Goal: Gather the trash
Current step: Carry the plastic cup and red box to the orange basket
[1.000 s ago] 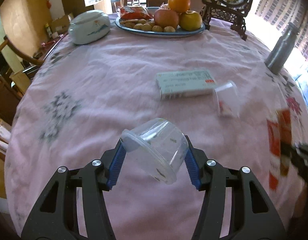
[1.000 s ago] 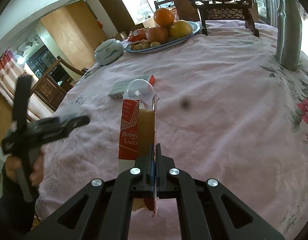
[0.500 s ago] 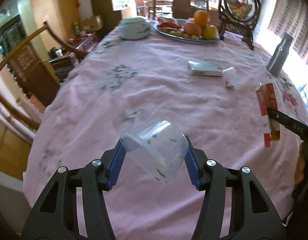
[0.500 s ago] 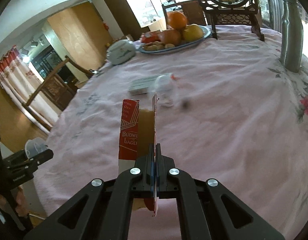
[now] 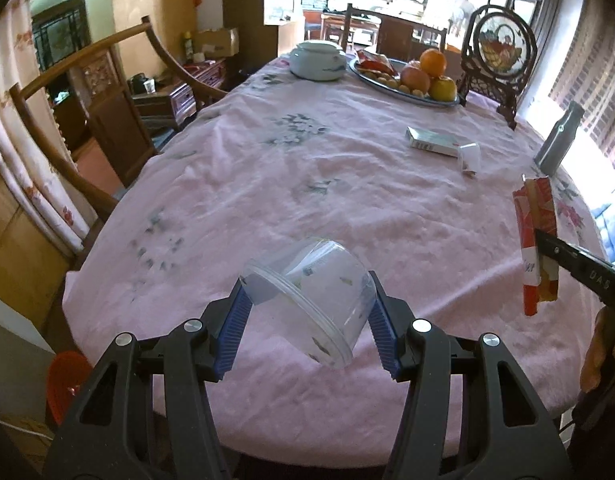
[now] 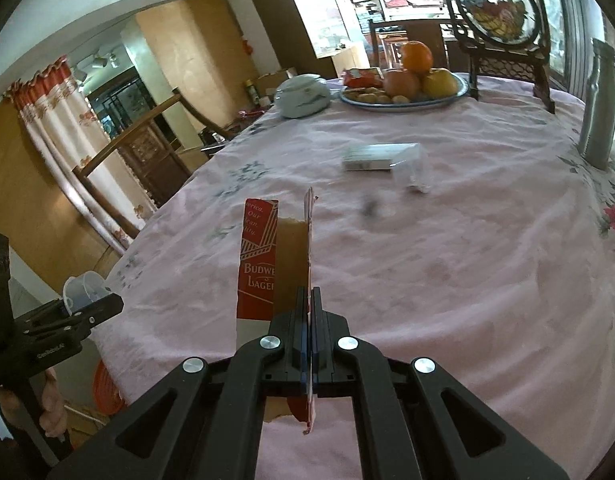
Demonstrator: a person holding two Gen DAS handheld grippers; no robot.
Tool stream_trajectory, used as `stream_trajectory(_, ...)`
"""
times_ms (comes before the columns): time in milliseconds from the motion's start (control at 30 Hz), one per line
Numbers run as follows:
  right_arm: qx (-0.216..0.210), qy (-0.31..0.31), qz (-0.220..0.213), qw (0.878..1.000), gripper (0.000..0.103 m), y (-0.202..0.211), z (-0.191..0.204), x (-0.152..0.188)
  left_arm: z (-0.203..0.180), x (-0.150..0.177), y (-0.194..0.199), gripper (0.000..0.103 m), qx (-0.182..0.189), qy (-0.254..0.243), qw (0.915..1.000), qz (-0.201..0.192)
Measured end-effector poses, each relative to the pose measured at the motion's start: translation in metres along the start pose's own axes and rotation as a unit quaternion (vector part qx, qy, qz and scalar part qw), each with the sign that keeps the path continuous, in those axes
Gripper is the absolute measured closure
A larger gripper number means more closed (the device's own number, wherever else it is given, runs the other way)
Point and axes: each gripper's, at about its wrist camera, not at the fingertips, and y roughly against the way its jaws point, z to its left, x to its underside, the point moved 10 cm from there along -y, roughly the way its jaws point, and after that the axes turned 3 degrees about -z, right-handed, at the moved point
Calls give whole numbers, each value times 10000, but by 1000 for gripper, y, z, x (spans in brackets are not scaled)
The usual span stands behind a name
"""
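Left gripper [image 5: 309, 312] is clamped on a clear tub [image 5: 313, 300]. Right gripper [image 6: 310, 320] is pinched tight on a red carton [image 6: 267, 264], both above the table [image 5: 347, 208].

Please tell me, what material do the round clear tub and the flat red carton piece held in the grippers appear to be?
The round clear tub looks like thin, glossy see-through plastic: the pink cloth shows through its wall. The flat red carton piece looks like printed cardboard: red lettering outside, a dull brown inner face, and a thin edge.
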Motion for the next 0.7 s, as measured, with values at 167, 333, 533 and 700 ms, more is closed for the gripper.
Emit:
stream_trajectory(167,-138,192,37,9997,101,2,34,11,20,10,22,48,20,248,9995,-182)
stream_trajectory(333,-281,478,93,9984,101,2,73,22,44,21,40,48,-9,530,9981,-323)
stream_trajectory(533,-558,943,193,9938,101,-6,137,34,97,46,61,48,-251,950,9943,-405)
stream_trajectory(700,-951,1379,424,9850,101,-27,206,51,163,74,72,48,-655,1563,9847,-399)
